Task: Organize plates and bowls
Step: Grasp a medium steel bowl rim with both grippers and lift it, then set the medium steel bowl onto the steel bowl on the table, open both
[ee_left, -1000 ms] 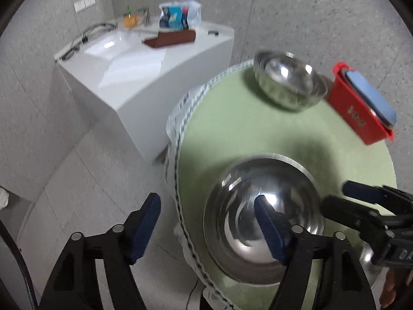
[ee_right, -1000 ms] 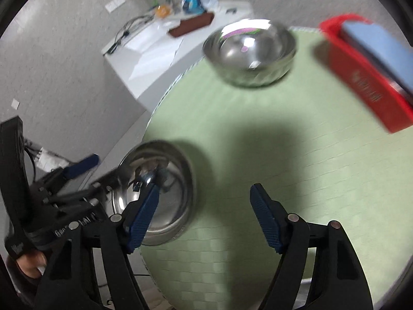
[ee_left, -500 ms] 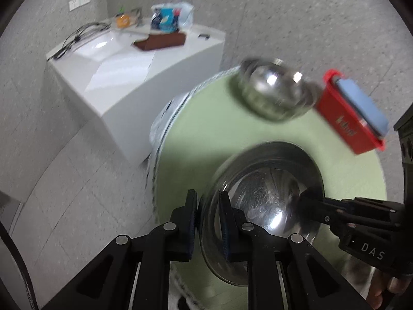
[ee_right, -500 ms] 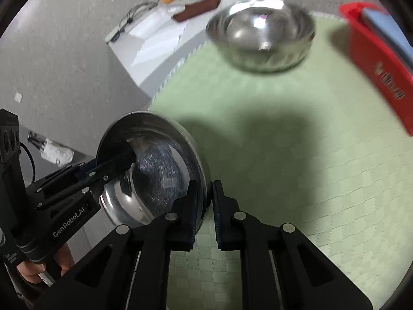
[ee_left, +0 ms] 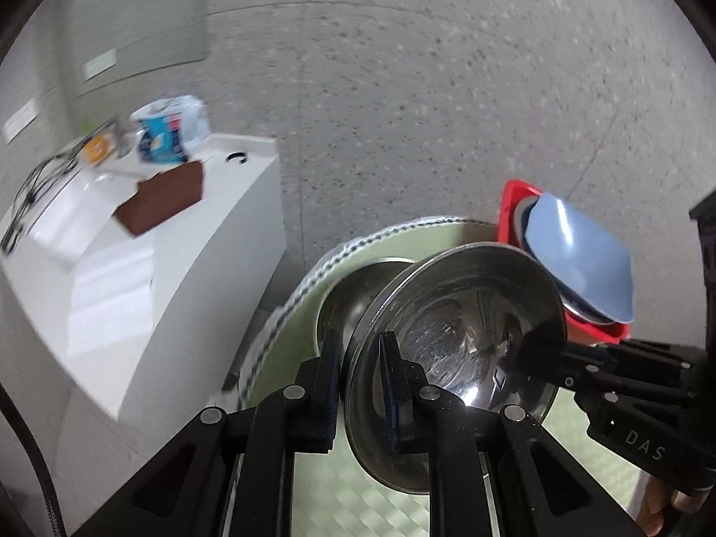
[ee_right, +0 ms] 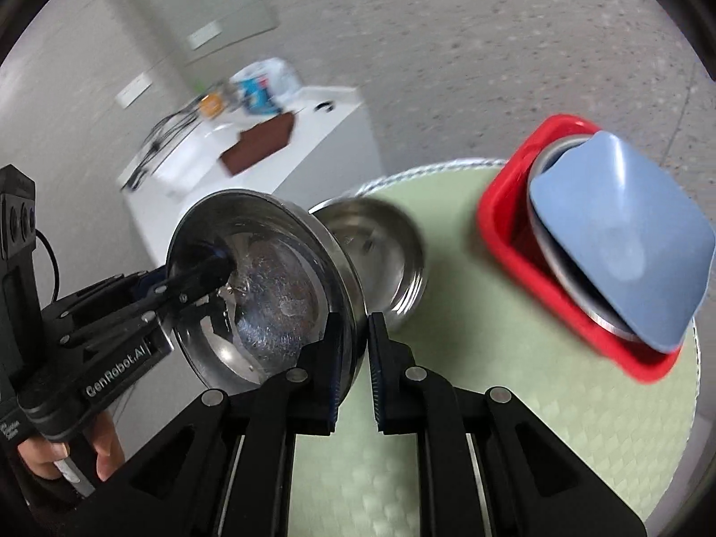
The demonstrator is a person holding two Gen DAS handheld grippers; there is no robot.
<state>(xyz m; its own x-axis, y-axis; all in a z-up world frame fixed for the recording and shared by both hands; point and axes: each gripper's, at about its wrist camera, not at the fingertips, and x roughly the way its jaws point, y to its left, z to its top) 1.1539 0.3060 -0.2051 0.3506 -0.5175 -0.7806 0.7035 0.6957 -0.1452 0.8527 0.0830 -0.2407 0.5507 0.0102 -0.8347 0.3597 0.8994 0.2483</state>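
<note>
Left gripper [ee_left: 361,385]: clenched on the near-left rim of the held steel bowl [ee_left: 456,358], one finger outside the wall and one inside. The bowl is off the green tablecloth [ee_right: 514,380] and tipped steeply, its mouth facing back toward the cameras.

Second steel bowl [ee_right: 385,246]: sits upright on the cloth, directly beyond and just behind the held bowl, its rim partly hidden by it. Both grippers are about equally near; the held bowl lies between them and this one. Judgement: nesting calls for levelling the held bowl and carrying it forward over the open mouth.

Right gripper [ee_right: 355,349]: clamped on the opposite rim, fingers straddling the wall. Both tools point forward and slightly inward; the person's hand [ee_right: 71,452] shows at lower left of the right view.

Red bin [ee_right: 505,241]: far right, well apart, holding a blue plate [ee_right: 617,232] on edge.
</note>
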